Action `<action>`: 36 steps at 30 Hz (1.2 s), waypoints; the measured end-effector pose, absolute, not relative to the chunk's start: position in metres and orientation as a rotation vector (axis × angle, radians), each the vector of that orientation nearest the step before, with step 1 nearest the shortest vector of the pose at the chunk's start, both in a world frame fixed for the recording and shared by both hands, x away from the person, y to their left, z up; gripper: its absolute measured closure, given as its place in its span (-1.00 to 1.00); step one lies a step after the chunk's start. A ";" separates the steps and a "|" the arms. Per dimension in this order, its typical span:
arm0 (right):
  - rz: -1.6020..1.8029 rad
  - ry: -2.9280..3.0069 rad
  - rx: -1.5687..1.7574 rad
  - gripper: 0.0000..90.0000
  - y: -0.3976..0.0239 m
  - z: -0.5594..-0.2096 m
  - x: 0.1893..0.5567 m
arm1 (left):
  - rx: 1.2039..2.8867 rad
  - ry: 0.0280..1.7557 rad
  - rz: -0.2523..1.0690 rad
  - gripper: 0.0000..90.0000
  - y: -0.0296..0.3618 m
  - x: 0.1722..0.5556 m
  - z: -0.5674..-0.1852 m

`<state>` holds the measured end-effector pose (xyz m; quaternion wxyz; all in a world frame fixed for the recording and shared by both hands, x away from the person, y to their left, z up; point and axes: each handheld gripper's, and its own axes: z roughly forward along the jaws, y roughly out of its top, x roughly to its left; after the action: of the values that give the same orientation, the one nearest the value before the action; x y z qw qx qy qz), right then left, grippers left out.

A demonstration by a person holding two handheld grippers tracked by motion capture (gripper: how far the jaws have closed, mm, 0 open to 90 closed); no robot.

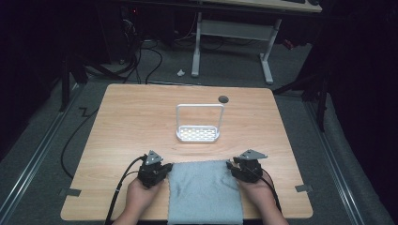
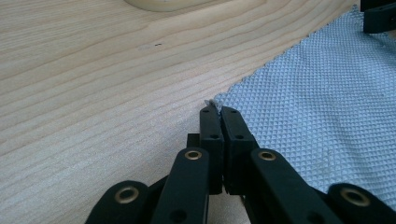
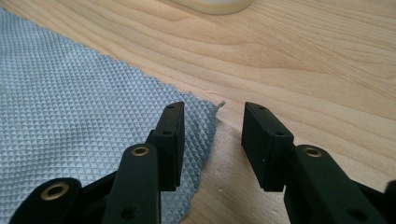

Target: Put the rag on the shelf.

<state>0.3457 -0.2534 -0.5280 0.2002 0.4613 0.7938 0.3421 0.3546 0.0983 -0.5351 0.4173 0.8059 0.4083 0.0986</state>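
Table (image 1: 131, 117): one cloth (image 1: 205, 190), two claws.

The right gripper (image 3: 212, 140) hovers low over the wooden tabletop (image 3: 327, 70) with its two black jaws spread apart. The left-hand jaw sits above the edge of a pale blue waffle-textured cloth (image 3: 70, 102), whose frayed corner lies between the jaws. A pale rounded object's rim (image 3: 219, 5) shows at the top edge.
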 end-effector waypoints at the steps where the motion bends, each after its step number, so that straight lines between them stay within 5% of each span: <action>1: 0.955 2.225 1.280 0.36 -0.253 -0.528 0.346 | 2.026 1.022 0.255 0.96 0.098 0.354 -0.535; 17: 0.950 2.241 1.241 0.97 -0.242 -0.529 0.343 | 2.030 1.020 0.265 0.96 0.097 0.354 -0.535; 36: 1.138 2.096 1.120 1.00 -0.251 -0.502 0.319 | 1.857 0.946 0.327 0.98 0.108 0.336 -0.505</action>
<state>0.3194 -0.2507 -0.5018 0.2509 0.4114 0.7701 0.4180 0.3363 0.1076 -0.5051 0.4935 0.7656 0.3901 0.1347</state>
